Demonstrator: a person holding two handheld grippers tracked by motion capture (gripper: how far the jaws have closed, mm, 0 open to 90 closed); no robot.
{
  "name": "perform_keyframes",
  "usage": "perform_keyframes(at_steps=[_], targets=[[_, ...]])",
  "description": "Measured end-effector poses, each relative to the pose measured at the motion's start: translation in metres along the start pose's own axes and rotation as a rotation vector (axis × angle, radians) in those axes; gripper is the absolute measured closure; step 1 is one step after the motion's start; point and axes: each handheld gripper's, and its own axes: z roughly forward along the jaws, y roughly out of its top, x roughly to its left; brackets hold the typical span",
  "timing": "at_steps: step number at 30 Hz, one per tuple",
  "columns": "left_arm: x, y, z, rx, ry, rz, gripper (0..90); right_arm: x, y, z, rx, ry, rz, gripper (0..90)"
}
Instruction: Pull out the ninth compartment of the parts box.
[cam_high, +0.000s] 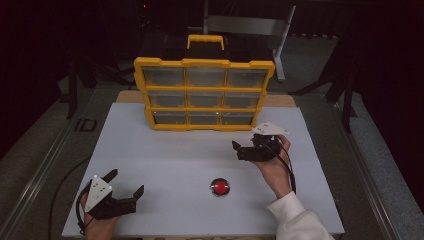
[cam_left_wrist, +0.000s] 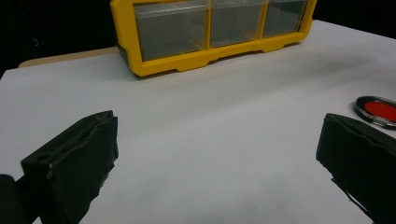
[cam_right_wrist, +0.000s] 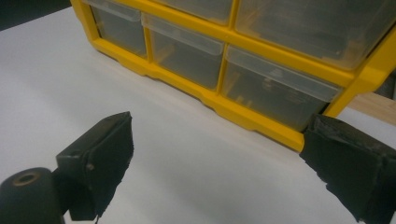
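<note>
Yellow drawer box (cam_high: 204, 95) upright at the table's (cam_high: 165, 160) far edge. Just in front of its lower right corner, right gripper (cam_high: 243, 148), jaws apart, empty. Well nearer from the box, left gripper (cam_high: 125, 181), jaws apart, beside red button (cam_high: 220, 187).

Black two-jaw grippers with grey three-cornered top plates, trailing black cables, one white sleeve (cam_high: 295, 216).

Organizer (cam_high: 204, 95) is looking like glossy yellow plastic with clear, slightly cloudy plastic drawers (cam_right_wrist: 273, 91). Table (cam_high: 165, 160) is showing a smooth matt white top. Red button (cam_left_wrist: 379, 111) is sitting in a shiny metal ring. Gripper pads (cam_left_wrist: 79, 163) are looking like rough matt black foam.
</note>
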Motion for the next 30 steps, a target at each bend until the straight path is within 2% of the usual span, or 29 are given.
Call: perform_keyframes(at_steps=[7, 15, 22, 30], targets=[[0.001, 0.000, 0.000, 0.002, 0.002, 0.002, 0.0, -0.004, 0.003, 0.007, 0.010, -0.011, 0.015, 8.7], [0.001, 0.000, -0.001, -0.002, 0.004, -0.002, 0.0, -0.003, 0.013, 0.014, 0.011, -0.023, -0.021, 8.7], [0.001, 0.000, -0.001, 0.000, 0.003, 0.000, 0.0, -0.004, 0.022, 0.018, 0.001, -0.029, -0.015, 8.7], [0.001, -0.001, -0.001, -0.002, 0.003, -0.003, 0.0, -0.005, 0.029, 0.027, 0.004, -0.039, -0.037, 8.7]])
